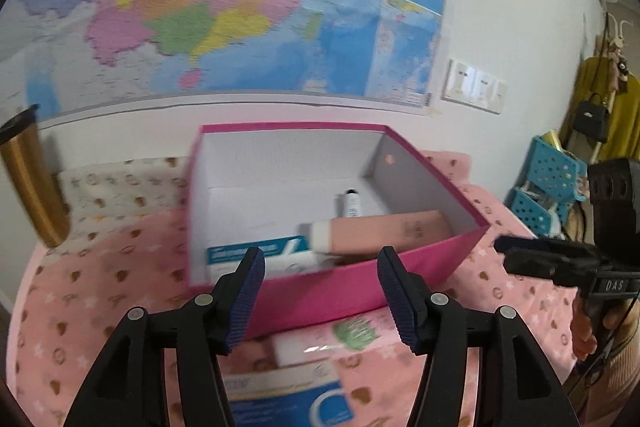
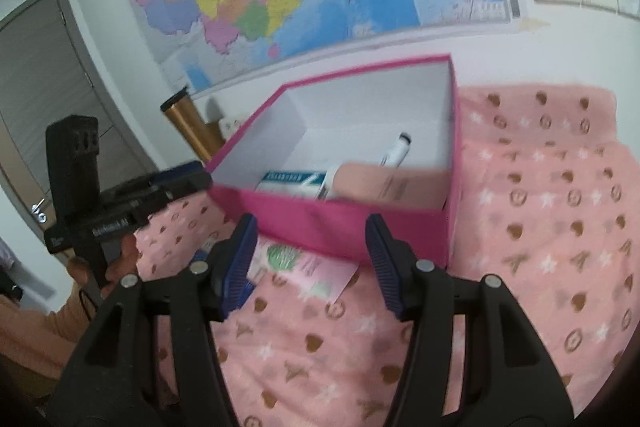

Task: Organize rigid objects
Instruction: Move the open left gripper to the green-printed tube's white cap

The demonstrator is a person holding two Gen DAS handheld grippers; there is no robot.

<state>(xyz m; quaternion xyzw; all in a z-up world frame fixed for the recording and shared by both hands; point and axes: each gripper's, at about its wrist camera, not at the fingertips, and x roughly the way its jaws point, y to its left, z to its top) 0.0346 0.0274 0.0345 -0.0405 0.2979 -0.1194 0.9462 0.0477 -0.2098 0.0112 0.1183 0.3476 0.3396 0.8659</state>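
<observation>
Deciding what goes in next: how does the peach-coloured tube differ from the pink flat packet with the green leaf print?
The peach-coloured tube already lies inside the pink cardboard box, propped on a teal-and-white carton; the pink flat packet with the green leaf print lies outside on the pink patterned blanket, against the box's front wall. The tube is plain and rounded; the packet is flat and printed. Neither is gripped.

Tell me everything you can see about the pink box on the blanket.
The pink box is an open, lidless rectangular carton, magenta outside and white inside, apparently cardboard. It stands upright on a pink patterned blanket, near the wall under a map. Inside lie a peach-coloured tube, a teal-and-white carton and a small white tube with a black cap. A flat pink packet lies against its front wall. Neither hand-held gripper touches it.
</observation>
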